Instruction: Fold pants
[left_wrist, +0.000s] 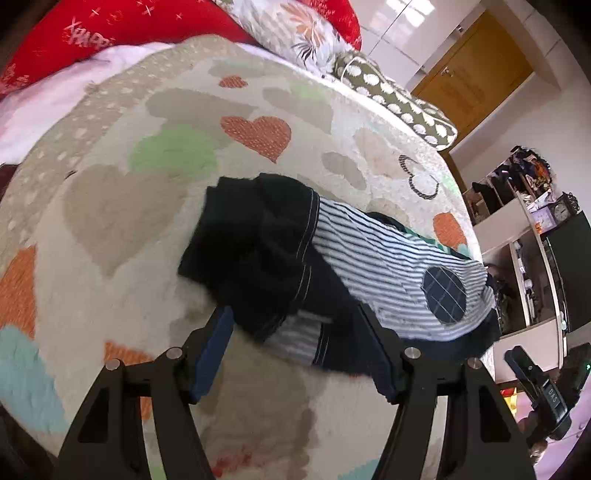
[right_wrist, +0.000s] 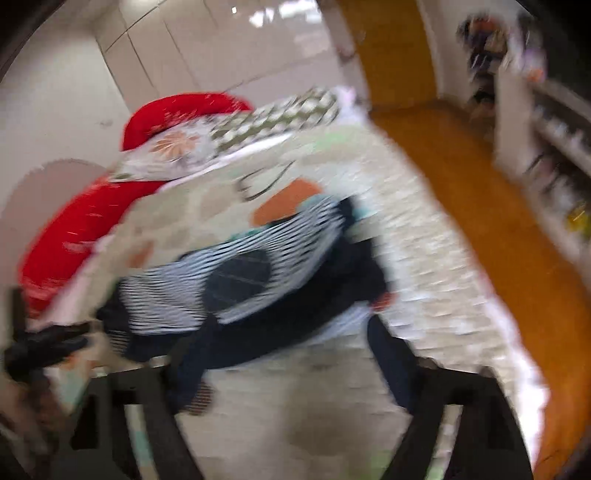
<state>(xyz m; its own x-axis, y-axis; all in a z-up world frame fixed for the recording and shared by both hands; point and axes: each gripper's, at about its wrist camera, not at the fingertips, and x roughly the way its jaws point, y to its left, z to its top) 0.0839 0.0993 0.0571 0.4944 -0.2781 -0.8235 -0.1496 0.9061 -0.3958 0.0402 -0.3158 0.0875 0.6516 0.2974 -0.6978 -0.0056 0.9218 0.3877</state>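
The pants (left_wrist: 369, 258) are white with dark stripes, navy cuffs and a round navy patch. They lie bunched on a heart-patterned blanket (left_wrist: 147, 221). My left gripper (left_wrist: 295, 325) is open, its jaws spread at the near edge of the dark fabric without holding it. In the blurred right wrist view the pants (right_wrist: 236, 273) lie just ahead of my right gripper (right_wrist: 288, 332), which is open with nothing between its jaws. The right gripper also shows at the lower right of the left wrist view (left_wrist: 539, 391).
Red pillows (left_wrist: 147, 26), a floral pillow (left_wrist: 295, 33) and a dotted cushion (left_wrist: 402, 103) lie at the head of the bed. White shelves (left_wrist: 524, 236) with clutter stand to the right. An orange wooden floor (right_wrist: 480, 221) runs beside the bed.
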